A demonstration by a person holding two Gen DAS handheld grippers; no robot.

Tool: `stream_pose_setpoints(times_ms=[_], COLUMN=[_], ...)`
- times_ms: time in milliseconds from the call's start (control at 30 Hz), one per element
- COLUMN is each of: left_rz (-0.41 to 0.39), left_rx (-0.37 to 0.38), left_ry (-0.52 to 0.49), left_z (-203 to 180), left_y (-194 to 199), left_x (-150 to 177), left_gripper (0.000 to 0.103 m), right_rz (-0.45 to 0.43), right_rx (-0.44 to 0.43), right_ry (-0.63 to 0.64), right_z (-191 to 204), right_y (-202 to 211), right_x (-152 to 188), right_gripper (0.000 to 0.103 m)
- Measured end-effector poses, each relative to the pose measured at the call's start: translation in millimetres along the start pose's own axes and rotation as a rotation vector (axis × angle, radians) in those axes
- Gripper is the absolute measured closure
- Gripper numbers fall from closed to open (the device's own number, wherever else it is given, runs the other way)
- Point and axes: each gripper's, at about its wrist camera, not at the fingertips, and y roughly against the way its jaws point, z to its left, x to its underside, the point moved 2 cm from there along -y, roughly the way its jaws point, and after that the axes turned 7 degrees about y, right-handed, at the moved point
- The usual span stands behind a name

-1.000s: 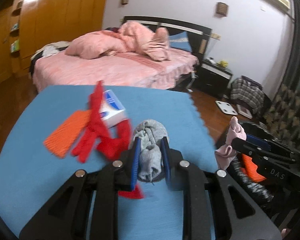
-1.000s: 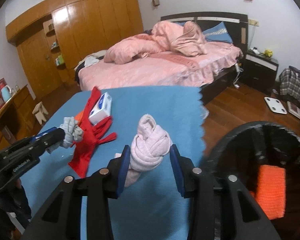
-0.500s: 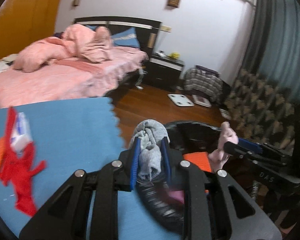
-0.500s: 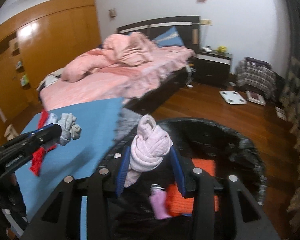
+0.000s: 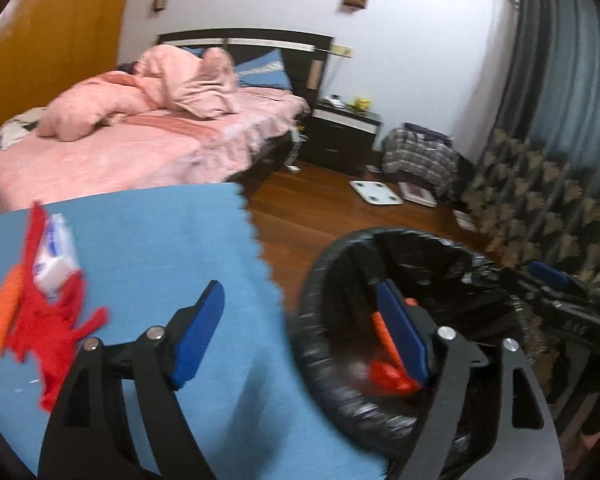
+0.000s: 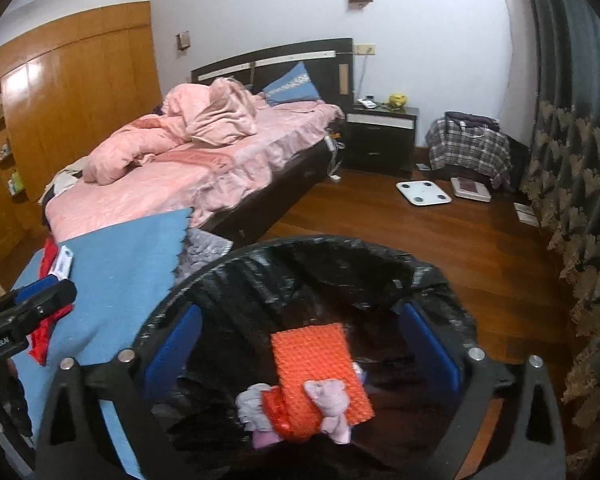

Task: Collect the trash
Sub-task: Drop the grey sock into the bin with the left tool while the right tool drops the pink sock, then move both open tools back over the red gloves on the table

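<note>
Both tongs wide and empty, right tongs (image 6: 300, 340) over the bin (image 6: 380, 252), left tongs (image 5: 300, 332) straddling its rim, since drops land inside; red rag (image 5: 56, 332) waits on the blue surface (image 5: 160, 240)

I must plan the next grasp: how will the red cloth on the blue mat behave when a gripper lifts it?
The red cloth lies crumpled with limp ends, so it will probably droop. It looks thin, likely light. A white packet rests against it and may shift.

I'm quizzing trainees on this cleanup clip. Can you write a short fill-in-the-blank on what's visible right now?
1. Both the left tool and right tool are ____.
2. The orange pad lies inside the black ____.
3. The red cloth rests on the ____ mat.

Missing words: open; bin; blue
</note>
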Motion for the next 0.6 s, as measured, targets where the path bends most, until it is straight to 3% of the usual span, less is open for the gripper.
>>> stream_pose_setpoints(times_ms=[200,600], left_rz=[-0.04,-0.068], left_rx=[-0.136,-0.384], left_ry=[0.046,0.143], left_z=[60,189], left_y=[34,97], left_x=[3,25], left_gripper=[0.015,0.015], right_rz=[-0.001,0.01], right_rx=[-0.086,-0.26], right_ry=[0.04,0.146], right_z=[51,184], right_y=[-7,-30], right_x=[-5,-7], right_gripper=[0.006,0.006])
